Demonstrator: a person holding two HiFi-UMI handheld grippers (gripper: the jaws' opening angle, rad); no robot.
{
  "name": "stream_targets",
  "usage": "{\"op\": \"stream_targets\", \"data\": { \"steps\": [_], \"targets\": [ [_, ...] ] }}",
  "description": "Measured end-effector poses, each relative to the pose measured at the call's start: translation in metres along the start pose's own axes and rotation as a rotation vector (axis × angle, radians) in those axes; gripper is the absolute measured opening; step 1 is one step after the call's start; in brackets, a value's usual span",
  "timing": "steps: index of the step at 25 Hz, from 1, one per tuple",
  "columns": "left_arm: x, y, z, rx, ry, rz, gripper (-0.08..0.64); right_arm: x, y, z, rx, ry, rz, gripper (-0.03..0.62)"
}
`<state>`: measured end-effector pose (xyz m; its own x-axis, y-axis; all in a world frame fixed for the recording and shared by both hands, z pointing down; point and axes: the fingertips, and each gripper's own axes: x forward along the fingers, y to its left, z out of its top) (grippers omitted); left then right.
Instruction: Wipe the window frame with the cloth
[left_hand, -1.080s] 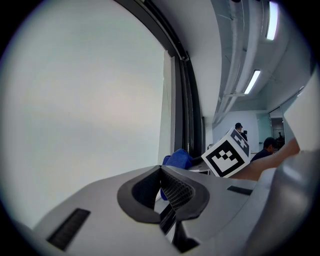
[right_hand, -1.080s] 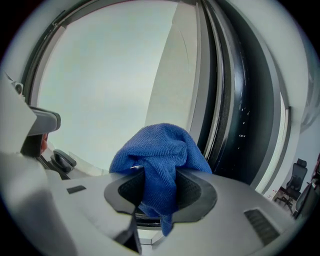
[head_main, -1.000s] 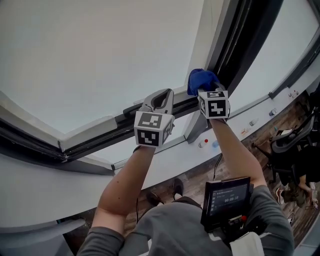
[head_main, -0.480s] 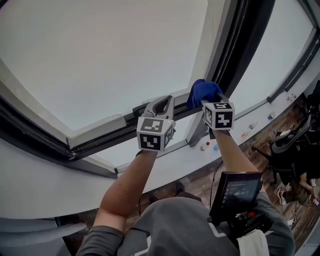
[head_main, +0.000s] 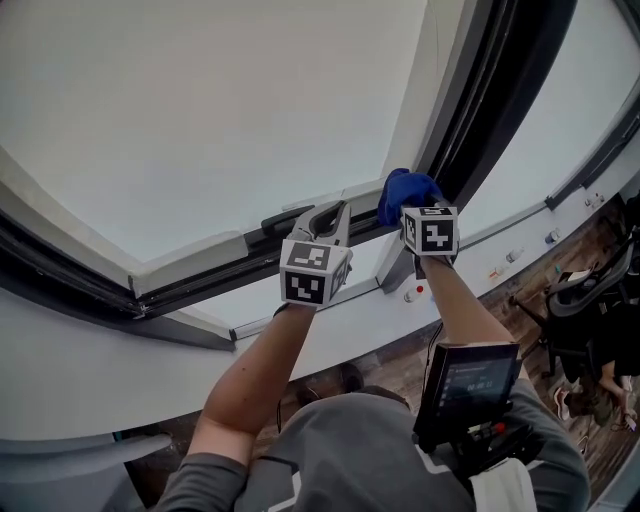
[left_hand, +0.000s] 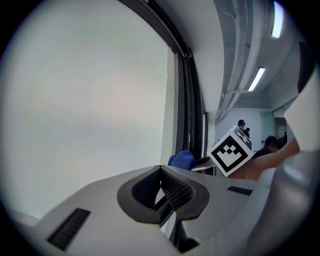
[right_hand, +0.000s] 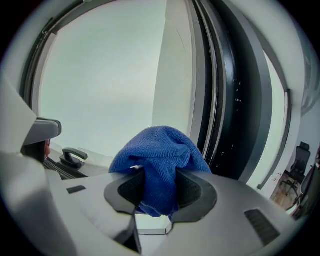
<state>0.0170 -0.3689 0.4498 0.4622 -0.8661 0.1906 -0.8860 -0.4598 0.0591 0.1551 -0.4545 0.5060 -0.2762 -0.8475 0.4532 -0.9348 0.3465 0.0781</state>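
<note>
Two grippers are up at the window, but the right gripper (head_main: 413, 203) is the one that counts. Its jaws are clenched on the bunched blue cloth (head_main: 404, 186), which sits at the foot of the dark upright window frame (head_main: 478, 110), just to that member's left. The frame's long axis runs up and away from the cloth, so I'd judge the stroke goes upward along it. The left gripper (head_main: 324, 213) hangs alongside, jaws closed on nothing.
</note>
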Motion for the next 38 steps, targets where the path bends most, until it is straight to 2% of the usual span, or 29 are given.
{"op": "stream_targets", "data": {
  "steps": [5, 12, 17, 24, 29, 38],
  "targets": [
    [0.027, 0.001, -0.016, -0.003, 0.044, 0.019, 0.009, 0.033, -0.017, -0.017, 0.016, 0.042, 0.002, 0.149],
    [0.042, 0.008, -0.024, -0.034, 0.051, 0.075, 0.009, 0.051, -0.011, -0.023, 0.024, 0.054, 0.083, 0.149],
    [0.029, 0.026, -0.032, -0.042, 0.065, 0.144, 0.010, 0.054, 0.017, -0.023, -0.018, 0.057, 0.169, 0.149],
    [-0.022, 0.066, -0.031, -0.061, 0.036, 0.256, 0.010, 0.050, 0.073, -0.022, -0.034, 0.068, 0.261, 0.149],
    [-0.058, 0.090, -0.029, -0.028, 0.023, 0.306, 0.009, 0.046, 0.114, -0.021, -0.044, 0.075, 0.302, 0.149],
    [-0.112, 0.127, -0.037, -0.088, 0.010, 0.377, 0.010, 0.038, 0.179, -0.019, -0.065, 0.086, 0.385, 0.149]
  ]
}}
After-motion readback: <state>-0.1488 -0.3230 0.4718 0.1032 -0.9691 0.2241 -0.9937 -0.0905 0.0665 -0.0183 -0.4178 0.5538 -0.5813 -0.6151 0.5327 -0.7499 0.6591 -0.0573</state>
